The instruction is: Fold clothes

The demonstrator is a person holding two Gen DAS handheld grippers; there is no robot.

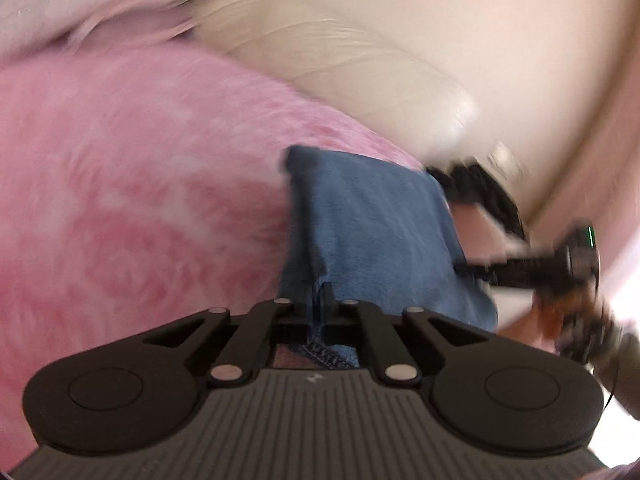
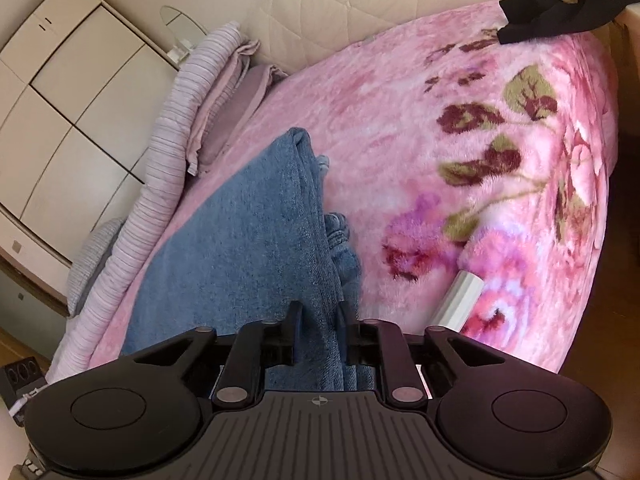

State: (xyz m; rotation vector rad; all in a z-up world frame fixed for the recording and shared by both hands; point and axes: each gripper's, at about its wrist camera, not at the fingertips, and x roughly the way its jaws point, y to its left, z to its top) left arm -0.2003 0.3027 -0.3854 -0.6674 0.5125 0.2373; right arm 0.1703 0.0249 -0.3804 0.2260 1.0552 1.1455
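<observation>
Blue jeans (image 2: 248, 232) lie folded lengthwise on a pink flowered blanket (image 2: 460, 128) on a bed. In the right wrist view my right gripper (image 2: 320, 314) is closed on a thick bunched fold of the denim at the near end. In the blurred left wrist view my left gripper (image 1: 322, 300) is shut on a seamed edge of the jeans (image 1: 368, 224), which hang lifted above the blanket (image 1: 140, 184). There the right gripper (image 1: 476, 270), held by a hand, meets the denim's right edge.
Striped lilac pillows (image 2: 168, 152) and a folded mauve cloth (image 2: 236, 112) line the bed's left side, with a cream wardrobe (image 2: 60, 100) beyond. A black garment (image 2: 560, 12) lies at the far corner. A shiny white tube (image 2: 460, 296) rests on the blanket near my right gripper. Wooden floor (image 2: 616, 320) borders the right.
</observation>
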